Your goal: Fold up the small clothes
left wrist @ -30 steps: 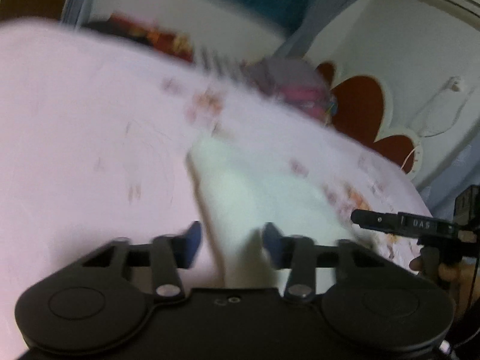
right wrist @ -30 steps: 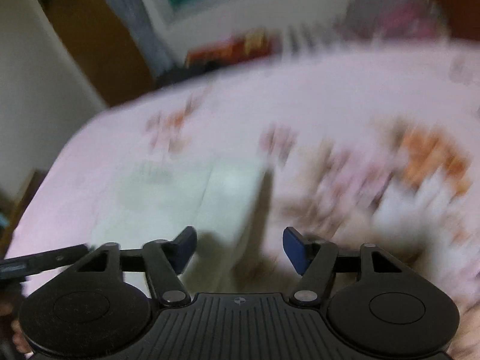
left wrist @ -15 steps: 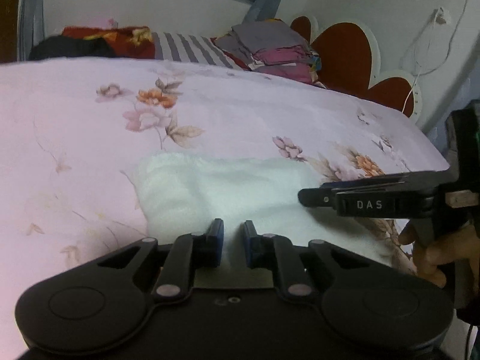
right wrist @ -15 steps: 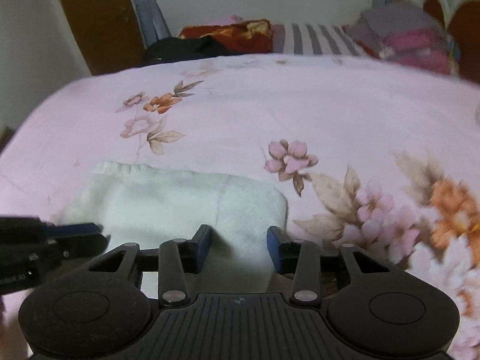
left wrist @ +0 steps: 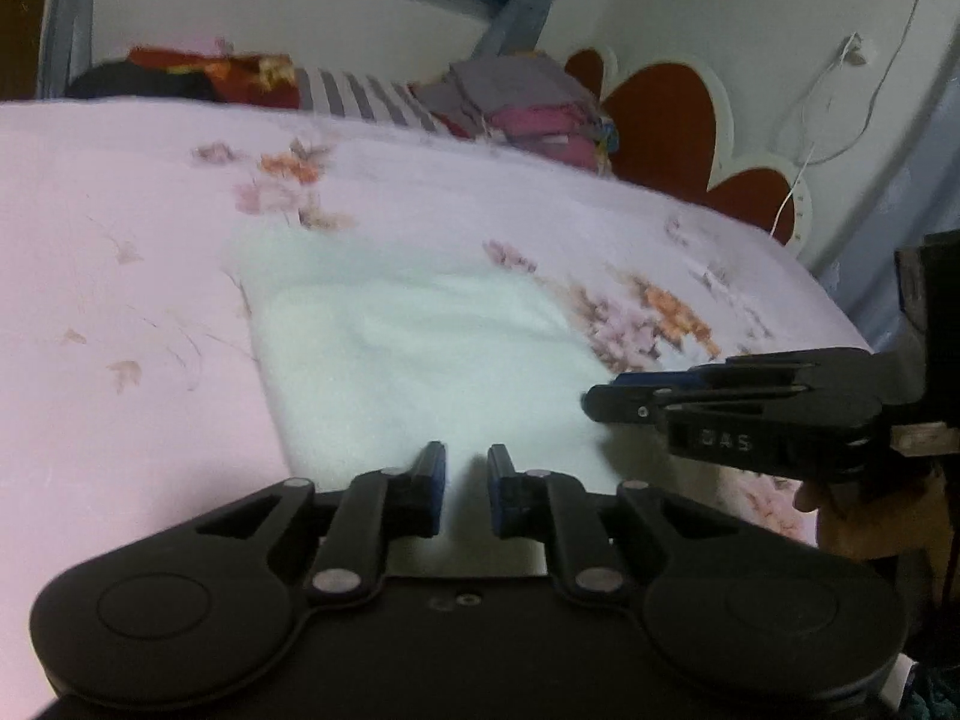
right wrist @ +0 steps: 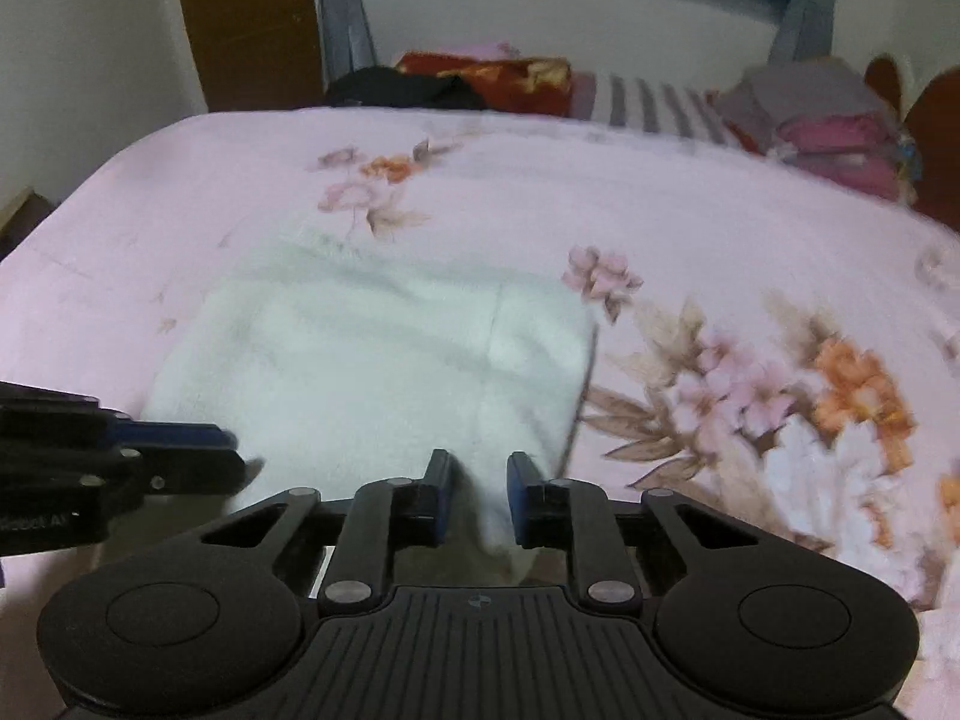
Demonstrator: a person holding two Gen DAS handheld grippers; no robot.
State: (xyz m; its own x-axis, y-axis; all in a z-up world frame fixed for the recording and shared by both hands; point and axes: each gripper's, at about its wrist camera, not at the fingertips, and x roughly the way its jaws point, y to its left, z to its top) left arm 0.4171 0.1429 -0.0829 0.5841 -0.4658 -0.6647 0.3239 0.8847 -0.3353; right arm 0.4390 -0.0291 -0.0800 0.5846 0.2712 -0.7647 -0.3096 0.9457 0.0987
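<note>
White garment [left wrist: 420, 354] flat on the pink floral bedspread [left wrist: 120, 240], its near edge between both narrowed grippers.

Left gripper [left wrist: 462, 480] has its blue pads a narrow gap apart with white cloth showing between them; whether they pinch it I cannot tell. Only the right wrist view shows the right gripper [right wrist: 477, 486] with a fold of cloth rising between its pads, seemingly gripped. Only the left wrist view shows the red headboard [left wrist: 678, 120] fully. The folded clothes stack [right wrist: 822, 126] is blurred; the garment's near hem is hidden behind the gripper bodies.
</note>
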